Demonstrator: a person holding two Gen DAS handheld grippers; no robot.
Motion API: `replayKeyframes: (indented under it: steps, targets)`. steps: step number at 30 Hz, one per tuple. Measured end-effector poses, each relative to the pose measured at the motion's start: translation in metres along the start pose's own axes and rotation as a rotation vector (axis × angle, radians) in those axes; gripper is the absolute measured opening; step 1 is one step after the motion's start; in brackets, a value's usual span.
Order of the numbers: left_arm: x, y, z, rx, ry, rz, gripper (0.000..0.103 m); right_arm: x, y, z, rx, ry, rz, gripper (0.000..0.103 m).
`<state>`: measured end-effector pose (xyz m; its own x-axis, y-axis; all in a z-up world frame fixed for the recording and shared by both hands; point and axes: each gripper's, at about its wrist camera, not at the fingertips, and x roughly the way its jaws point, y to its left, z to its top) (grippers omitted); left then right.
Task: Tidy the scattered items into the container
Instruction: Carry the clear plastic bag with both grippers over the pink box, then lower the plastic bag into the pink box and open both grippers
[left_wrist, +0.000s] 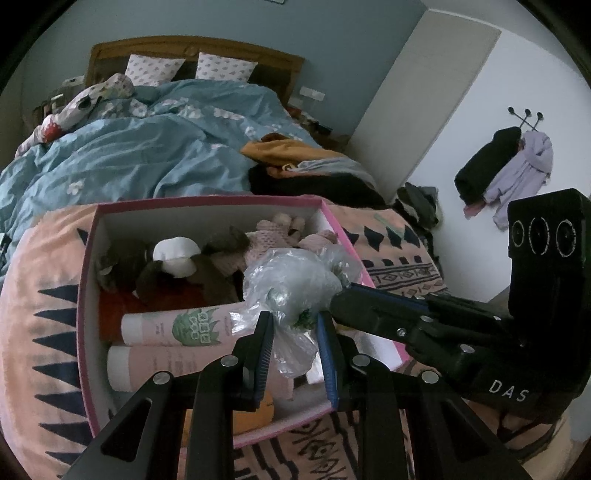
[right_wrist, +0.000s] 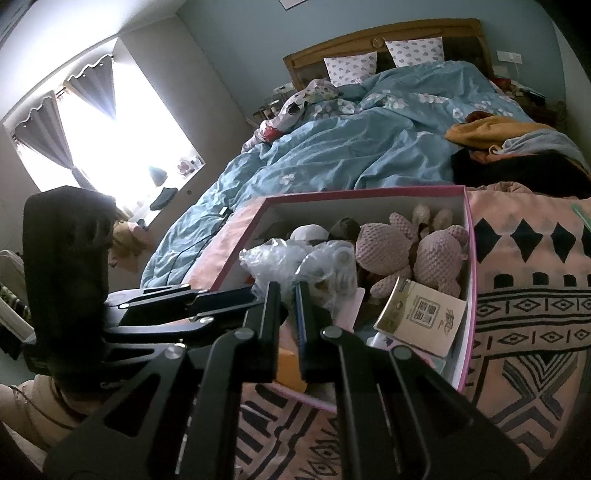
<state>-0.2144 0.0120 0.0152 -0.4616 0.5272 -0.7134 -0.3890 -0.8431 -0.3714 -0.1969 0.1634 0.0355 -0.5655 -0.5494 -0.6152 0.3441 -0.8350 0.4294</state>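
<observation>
**Lowering the bag into the box**

Left wrist view: the left gripper is clamped on the lower tail of a crumpled clear plastic bag, which hangs over the near right part of the pink-rimmed box. The right gripper comes in from the right and meets the same bag near its knot. Below the bag lie two pink tubes, with a brown plush further back. The box sits on a patterned blanket at the foot of the bed. To do this step well, both hands should sink together so the bag settles beside the tubes rather than on the rim — letting go early would probably leave the light film draped over the edge.

Right wrist view: the right gripper has its jaws almost together, pinching a thin fold of the bag; the left gripper reaches in from the left. A pink knitted toy and a tan booklet fill the right side of the box, so the freer room seems to be left of centre. The film may cling to the pads — I would part one gripper first, then the other.
</observation>
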Motion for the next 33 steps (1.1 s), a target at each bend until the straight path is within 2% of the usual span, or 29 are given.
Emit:
replayKeyframes:
  steps: [8,14,19,22,25,26,28,30,33]
  targets:
    - [0.031,0.016,0.005,-0.022,0.036,0.046,0.023,0.029,-0.013,0.007,-0.012,0.038,-0.053,0.009]
    - [0.059,0.038,-0.003,-0.085,0.078,0.085,0.024,0.06,-0.031,0.003,-0.016,0.076,-0.155,0.01]
    - [0.052,0.04,-0.012,-0.085,0.056,0.097,0.034,0.054,-0.039,-0.005,0.011,0.06,-0.168,0.013]
    - [0.053,0.042,-0.014,-0.096,0.061,0.105,0.045,0.052,-0.032,-0.009,-0.003,0.065,-0.133,0.014]
    - [0.046,0.043,-0.019,-0.109,0.038,0.126,0.058,0.061,-0.031,-0.013,0.0,0.101,-0.145,0.014]
    - [0.042,0.043,-0.021,-0.111,0.031,0.125,0.069,0.063,-0.033,-0.014,0.011,0.11,-0.149,0.015]
    - [0.026,0.041,-0.028,-0.125,-0.001,0.126,0.082,0.06,-0.035,-0.016,0.025,0.106,-0.157,0.018]
    - [0.012,0.039,-0.034,-0.136,-0.033,0.123,0.085,0.051,-0.034,-0.017,0.034,0.088,-0.151,0.025]
    - [-0.01,0.035,-0.044,-0.166,-0.05,0.113,0.094,0.029,-0.024,-0.022,0.035,0.05,-0.136,0.045]
